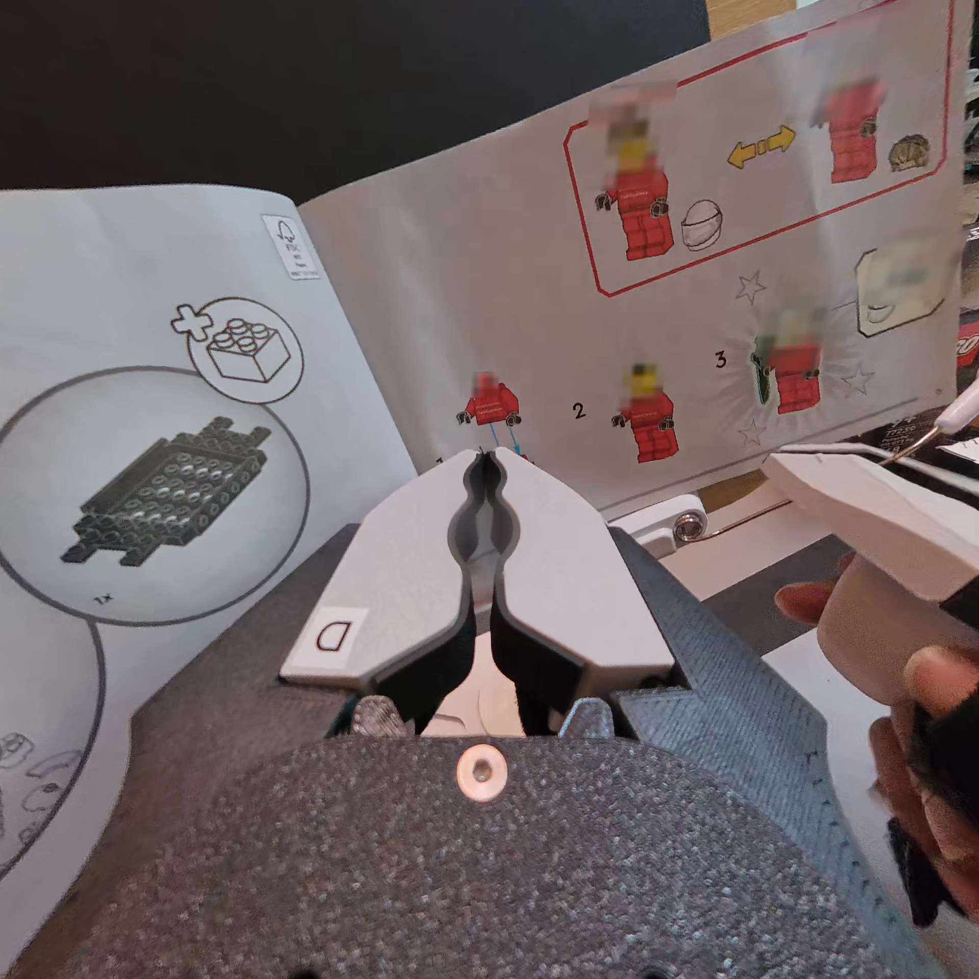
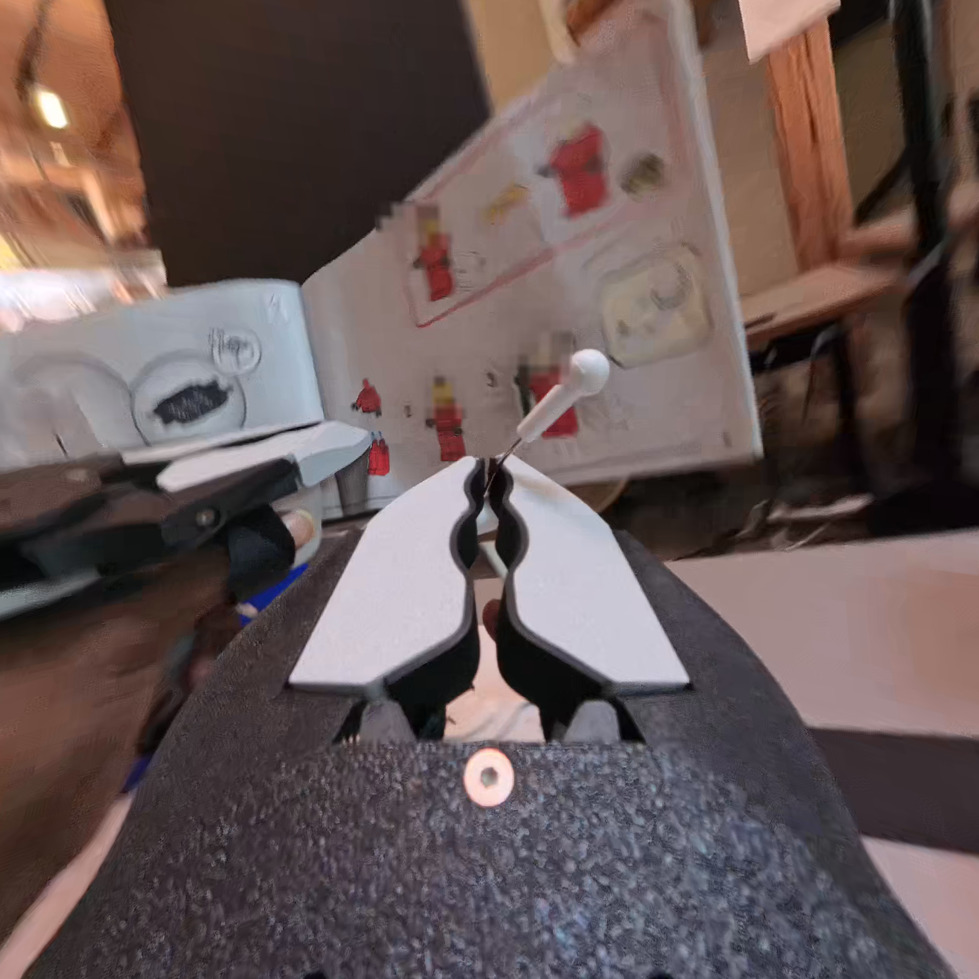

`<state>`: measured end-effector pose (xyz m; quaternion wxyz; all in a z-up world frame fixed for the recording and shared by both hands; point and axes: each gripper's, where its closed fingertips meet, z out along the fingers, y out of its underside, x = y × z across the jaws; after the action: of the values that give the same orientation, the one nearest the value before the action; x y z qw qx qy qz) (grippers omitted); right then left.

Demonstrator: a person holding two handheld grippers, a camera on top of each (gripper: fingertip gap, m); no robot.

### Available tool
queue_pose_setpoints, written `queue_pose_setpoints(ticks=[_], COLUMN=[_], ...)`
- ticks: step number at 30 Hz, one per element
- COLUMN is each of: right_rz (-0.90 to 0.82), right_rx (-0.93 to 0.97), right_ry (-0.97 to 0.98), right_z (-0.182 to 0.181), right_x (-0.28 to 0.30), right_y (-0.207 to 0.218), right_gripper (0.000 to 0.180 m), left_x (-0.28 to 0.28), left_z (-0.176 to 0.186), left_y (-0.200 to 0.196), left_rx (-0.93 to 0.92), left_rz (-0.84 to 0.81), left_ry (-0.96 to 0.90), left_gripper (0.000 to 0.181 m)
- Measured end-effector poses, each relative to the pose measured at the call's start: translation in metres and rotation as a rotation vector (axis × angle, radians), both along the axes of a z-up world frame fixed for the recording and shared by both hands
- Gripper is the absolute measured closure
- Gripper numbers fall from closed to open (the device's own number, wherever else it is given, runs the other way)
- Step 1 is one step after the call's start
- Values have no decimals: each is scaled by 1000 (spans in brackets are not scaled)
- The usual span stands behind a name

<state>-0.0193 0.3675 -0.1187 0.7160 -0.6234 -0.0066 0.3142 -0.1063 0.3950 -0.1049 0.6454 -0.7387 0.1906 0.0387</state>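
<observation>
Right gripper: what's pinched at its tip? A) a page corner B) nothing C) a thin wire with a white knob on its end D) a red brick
C: the right gripper has its jaws shut on a thin wire that ends in a white knob, in front of the open instruction booklet.

The booklet (image 1: 371,328) is thin matt paper, its pages smooth and slightly curled. Just in front of it, the left tool (image 1: 484,453) has smooth matt grey plastic fingers (image 1: 408,572) on a rough, speckled dark body. To the booklet's right, the right tool (image 2: 490,466) pinches a thin metal wire (image 1: 911,450) tipped with smooth white plastic.
</observation>
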Motion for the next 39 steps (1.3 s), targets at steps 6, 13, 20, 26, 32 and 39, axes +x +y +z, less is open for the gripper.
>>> queue_pose_setpoints(ticks=[6, 13, 20, 26, 32, 39], right_rz=[0, -35, -67, -62, -96, 1], right_rx=[101, 262, 451, 509, 487, 334], right_ry=[-728, -1507, -1874, -2067, -1875, -1522], right_z=[18, 6, -2, -3, 7, -3], right_x=[-36, -76, -86, -87, -90, -87], right_y=[11, 20, 17, 16, 2, -13], right_gripper=[175, 179, 177, 173, 162, 151], left_x=[-7, -42, -119, -154, -164, -164], left_z=[0, 3, -7, -12, -12, -21], left_y=[2, -8, -12, -11, -15, -15], left_rx=[-36, -50, -61, -60, -64, -80], left_rz=[-60, -108, -5, 48, 58, 60], left_ry=[-119, -175, -208, -223, -203, -177], left_gripper=[181, 181, 181, 181, 181, 181])
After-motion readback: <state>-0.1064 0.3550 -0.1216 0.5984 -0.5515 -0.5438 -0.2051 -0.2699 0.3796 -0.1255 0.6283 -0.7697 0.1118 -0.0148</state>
